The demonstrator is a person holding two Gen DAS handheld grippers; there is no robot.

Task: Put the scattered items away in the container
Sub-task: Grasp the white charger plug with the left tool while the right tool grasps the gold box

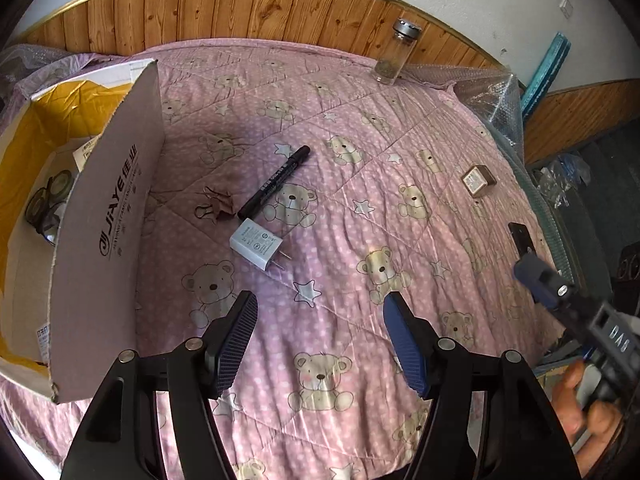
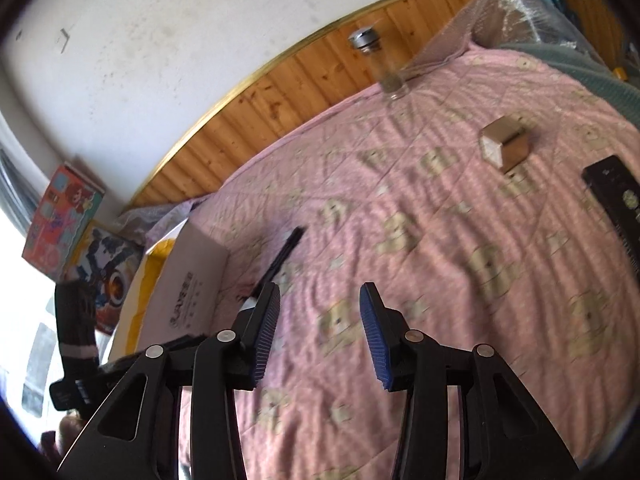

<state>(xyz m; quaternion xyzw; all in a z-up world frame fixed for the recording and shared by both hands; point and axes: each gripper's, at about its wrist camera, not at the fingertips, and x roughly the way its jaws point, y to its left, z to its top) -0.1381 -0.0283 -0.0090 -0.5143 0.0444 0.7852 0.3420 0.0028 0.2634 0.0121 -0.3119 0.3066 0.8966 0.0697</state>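
White charger (image 1: pixel 258 245) beyond (gaping) left gripper (image 1: pixel 320 340).

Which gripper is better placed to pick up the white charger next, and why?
Left. The left gripper is open with the charger lying just ahead of its fingers, next to the box. The right gripper, also open, faces bare quilt farther away.

From my right wrist camera, the right gripper (image 2: pixel 320 320) hangs with jaws apart and empty over the pink bear-print quilt (image 2: pixel 420 280). Far left sits the white cardboard box (image 2: pixel 192 296), a black marker (image 2: pixel 284 254) just beside it. Farther off I see a glass jar (image 2: pixel 380 64), a small tan box (image 2: pixel 505 147) and a black remote (image 2: pixel 616 196), the picture blurred.
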